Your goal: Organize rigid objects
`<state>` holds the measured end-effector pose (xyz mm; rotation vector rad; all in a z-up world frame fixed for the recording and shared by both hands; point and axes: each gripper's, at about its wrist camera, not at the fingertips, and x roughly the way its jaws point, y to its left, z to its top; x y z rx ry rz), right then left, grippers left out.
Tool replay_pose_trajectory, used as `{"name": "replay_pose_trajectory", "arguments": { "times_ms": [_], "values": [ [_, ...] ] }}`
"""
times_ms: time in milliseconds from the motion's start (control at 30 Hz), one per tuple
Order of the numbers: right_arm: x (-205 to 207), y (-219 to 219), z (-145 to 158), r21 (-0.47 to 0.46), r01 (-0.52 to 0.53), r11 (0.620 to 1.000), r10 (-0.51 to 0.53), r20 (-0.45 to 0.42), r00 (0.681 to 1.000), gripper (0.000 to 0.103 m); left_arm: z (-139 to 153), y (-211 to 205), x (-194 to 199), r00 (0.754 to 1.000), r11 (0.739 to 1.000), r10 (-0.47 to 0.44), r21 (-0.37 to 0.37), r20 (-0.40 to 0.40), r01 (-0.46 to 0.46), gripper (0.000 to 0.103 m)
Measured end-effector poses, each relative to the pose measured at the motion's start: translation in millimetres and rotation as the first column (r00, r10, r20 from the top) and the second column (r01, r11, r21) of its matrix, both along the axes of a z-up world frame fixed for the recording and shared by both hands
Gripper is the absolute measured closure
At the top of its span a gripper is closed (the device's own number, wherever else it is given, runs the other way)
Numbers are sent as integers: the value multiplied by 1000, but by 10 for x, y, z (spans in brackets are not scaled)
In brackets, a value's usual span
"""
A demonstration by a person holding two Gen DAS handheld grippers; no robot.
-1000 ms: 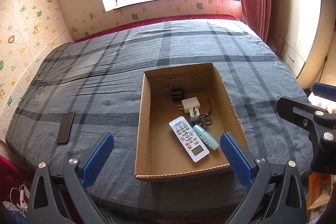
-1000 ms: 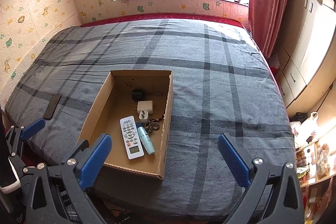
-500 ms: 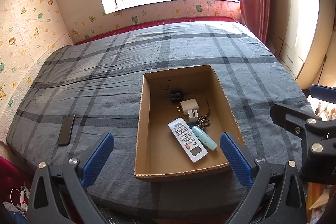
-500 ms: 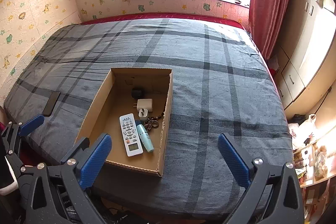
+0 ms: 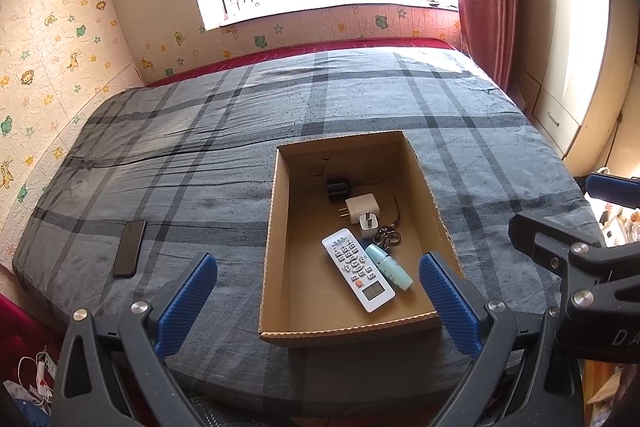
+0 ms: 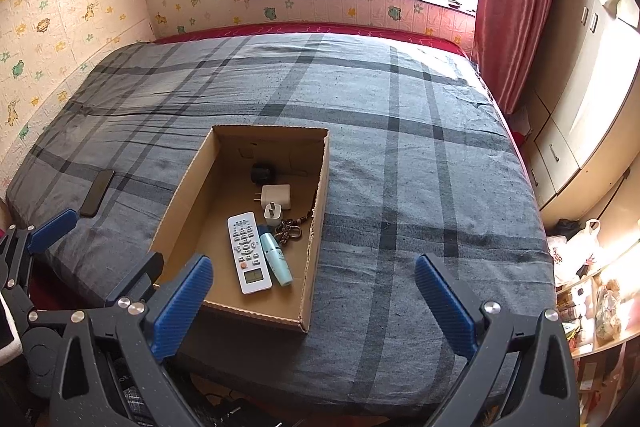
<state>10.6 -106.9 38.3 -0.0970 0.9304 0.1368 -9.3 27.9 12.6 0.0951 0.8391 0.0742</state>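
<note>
An open cardboard box (image 5: 270,243) (image 6: 320,187) lies on the grey plaid bed. Inside it are a white remote (image 5: 358,275) (image 6: 248,252), a pale blue tube (image 5: 389,266) (image 6: 276,258), a white charger (image 5: 362,207) (image 6: 277,196), a smaller white plug (image 5: 369,224), a black plug (image 5: 338,189) (image 6: 262,171) and a key ring (image 5: 387,237) (image 6: 291,227). A black phone (image 5: 129,247) (image 6: 97,192) rests on the blanket left of the box. My left gripper (image 5: 318,301) hangs open before the box's near edge. My right gripper (image 6: 312,305) is open too, empty, to the right of the left one.
The wide bed (image 6: 400,163) runs back to a red mattress edge under the window. A red curtain (image 6: 516,7) and cream wardrobe (image 6: 580,99) stand on the right. Cluttered shelves and bags (image 6: 588,291) sit at the lower right. Cables lie on the floor at lower left (image 5: 36,367).
Both grippers have drawn back and risen slightly, so the box and bed sit a little lower and farther in view. Nothing was grasped or moved.
</note>
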Motion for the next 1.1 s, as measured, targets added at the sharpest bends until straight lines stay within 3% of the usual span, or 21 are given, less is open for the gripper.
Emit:
{"name": "replay_pose_trajectory", "arguments": {
  "times_ms": [1100],
  "values": [
    [60,10,-92,-2,7,1000,-7,-20,1000,0,-34,13,34,1000,1000,-14,-5,-8,14,0]
  ]
}}
